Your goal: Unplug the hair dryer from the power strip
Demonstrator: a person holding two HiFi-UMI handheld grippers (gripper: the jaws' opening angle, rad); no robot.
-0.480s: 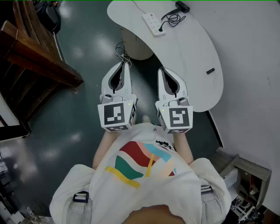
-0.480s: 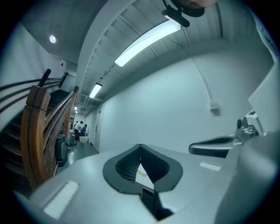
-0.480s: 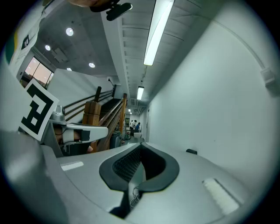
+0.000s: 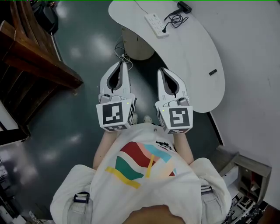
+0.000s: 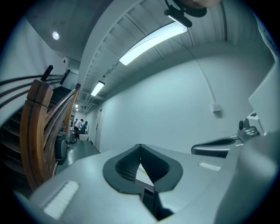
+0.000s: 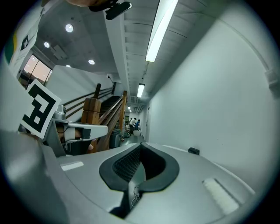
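The white power strip (image 4: 156,25) lies at the far end of the white table (image 4: 197,57). A black plug sits in it, and a coiled black cord (image 4: 175,19) runs to the black hair dryer (image 4: 183,6) by the wall. Both grippers are held level in front of the person's chest, well short of the strip. My left gripper (image 4: 124,64) (image 5: 140,147) is shut with nothing between its jaws. Beside it, my right gripper (image 4: 162,69) (image 6: 141,147) is shut and empty too, just left of the table's near edge.
A wooden staircase (image 4: 35,57) fills the left, over a dark glossy floor. The table's round pedestal (image 4: 138,43) has loose cables (image 4: 120,50) beside it. A small black object (image 4: 212,72) (image 6: 194,151) lies on the table's right part. People stand far down the corridor (image 5: 80,127).
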